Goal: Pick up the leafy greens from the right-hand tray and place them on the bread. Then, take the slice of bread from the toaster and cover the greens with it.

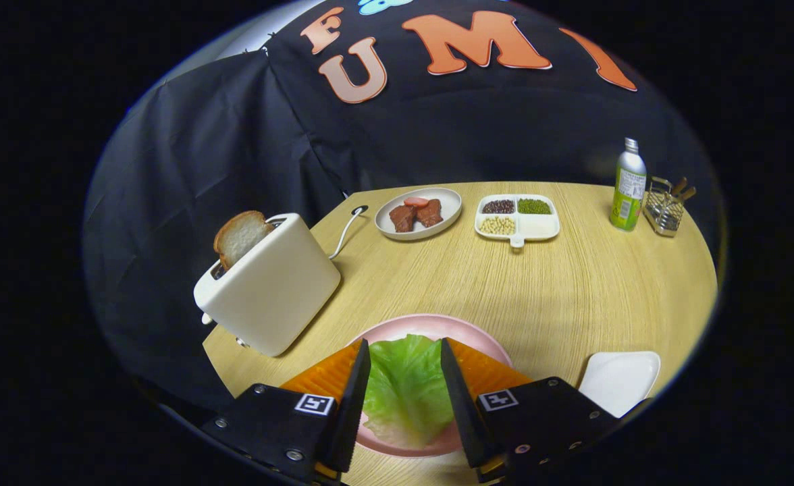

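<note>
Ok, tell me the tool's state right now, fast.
Tool: fingers either side of the lettuce leaf over the pink plate; whether they press on it cannot be told.

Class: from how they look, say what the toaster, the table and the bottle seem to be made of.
Toaster: smooth cream plastic or enamelled metal, soft sheen, no seams. Table: pale wood or laminate, fine grain lines. Bottle: likely metal, silvery cap and shoulder, green printed wrap. The gripper is open around the greens.

The gripper (405, 351) is pretty chunky: two black wedge fingers (351, 405) with orange ribbed outer pads, black mounting blocks with silver screws and square black-and-white marker tags.
</note>
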A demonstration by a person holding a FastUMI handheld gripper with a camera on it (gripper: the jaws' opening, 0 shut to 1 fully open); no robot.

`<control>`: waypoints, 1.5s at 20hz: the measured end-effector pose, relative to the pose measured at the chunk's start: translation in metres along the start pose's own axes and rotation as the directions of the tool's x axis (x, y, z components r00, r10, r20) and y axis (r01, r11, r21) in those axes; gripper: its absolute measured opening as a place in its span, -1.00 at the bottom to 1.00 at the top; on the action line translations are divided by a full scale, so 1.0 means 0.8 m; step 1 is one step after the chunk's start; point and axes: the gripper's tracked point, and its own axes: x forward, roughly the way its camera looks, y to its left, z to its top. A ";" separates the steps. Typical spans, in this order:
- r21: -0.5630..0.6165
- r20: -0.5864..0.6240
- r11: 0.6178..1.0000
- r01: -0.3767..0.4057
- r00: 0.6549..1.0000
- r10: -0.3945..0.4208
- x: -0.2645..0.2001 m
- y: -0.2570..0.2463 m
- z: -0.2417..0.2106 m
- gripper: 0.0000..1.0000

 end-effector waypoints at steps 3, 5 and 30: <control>0.009 0.011 1.000 0.017 1.000 -0.018 -0.002 0.014 0.034 0.49; -0.011 0.025 1.000 0.023 0.999 -0.023 -0.002 0.026 0.059 0.56; 0.090 -0.193 0.985 -0.149 0.967 0.164 0.135 0.274 0.146 0.77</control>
